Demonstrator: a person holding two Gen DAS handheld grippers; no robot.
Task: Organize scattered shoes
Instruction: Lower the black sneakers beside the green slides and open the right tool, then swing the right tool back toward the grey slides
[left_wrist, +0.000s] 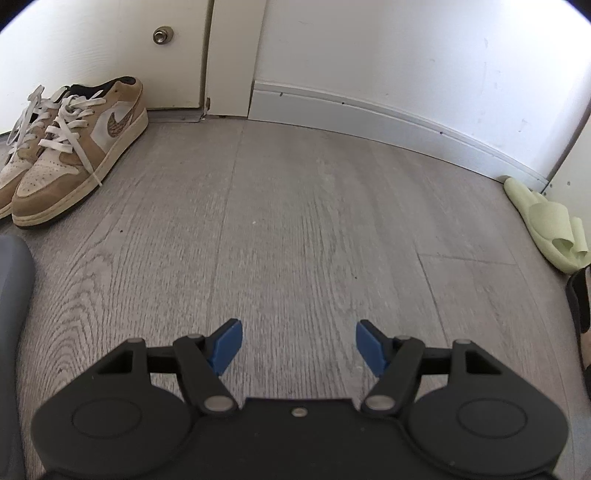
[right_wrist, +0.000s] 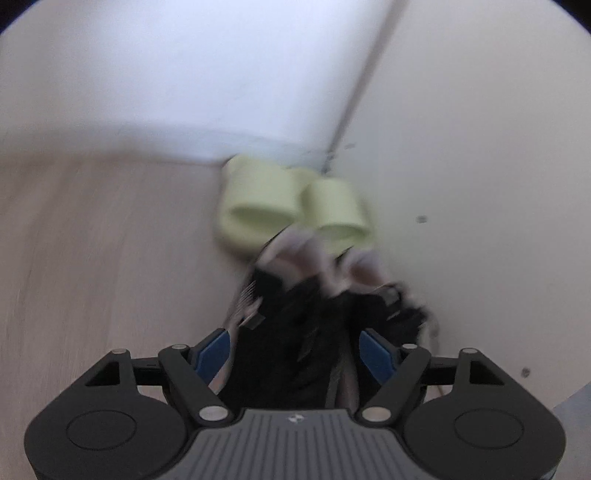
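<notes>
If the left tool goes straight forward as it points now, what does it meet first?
Probably nothing soon: the open left tool faces bare floor, then the white baseboard. The tan sneakers lie off to its left.

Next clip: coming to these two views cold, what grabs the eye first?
In the left wrist view, a pair of tan sneakers with white laces sits side by side by the door at far left, while the left gripper hangs open over bare floor. In the blurred right wrist view, the right gripper has a dark shoe between its fingers, near two pale green slides in the corner.
</notes>
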